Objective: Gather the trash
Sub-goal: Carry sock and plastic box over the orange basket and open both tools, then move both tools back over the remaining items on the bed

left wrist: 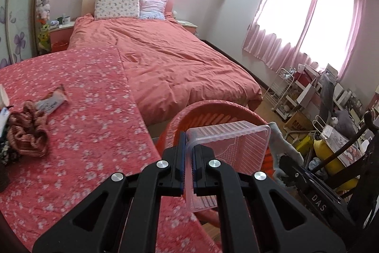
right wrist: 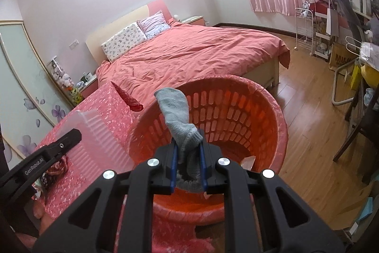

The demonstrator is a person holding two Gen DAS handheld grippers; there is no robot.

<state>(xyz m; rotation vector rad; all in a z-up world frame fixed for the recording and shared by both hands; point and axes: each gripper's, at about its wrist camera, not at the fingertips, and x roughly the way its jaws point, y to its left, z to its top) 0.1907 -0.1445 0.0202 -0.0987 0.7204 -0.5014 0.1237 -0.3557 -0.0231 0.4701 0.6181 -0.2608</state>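
My left gripper [left wrist: 187,153] is shut on the rim of a clear plastic tray [left wrist: 227,151], held at the near edge of an orange basket [left wrist: 213,108]. The same tray [right wrist: 99,134] and the left gripper's body show at the left of the right wrist view. My right gripper [right wrist: 188,153] is shut on a grey sock [right wrist: 176,110] that sticks up over the orange basket [right wrist: 236,115]. The sock [left wrist: 283,146] also appears right of the tray in the left wrist view. A snack wrapper [left wrist: 53,101] lies on the floral tablecloth [left wrist: 94,91].
A striped scrunchie [left wrist: 29,132] and dark items lie at the table's left edge. A bed with a salmon quilt [left wrist: 170,58] stands behind. Cluttered shelves, boxes and a dark chair [left wrist: 364,146] fill the right side on wooden floor [right wrist: 312,129].
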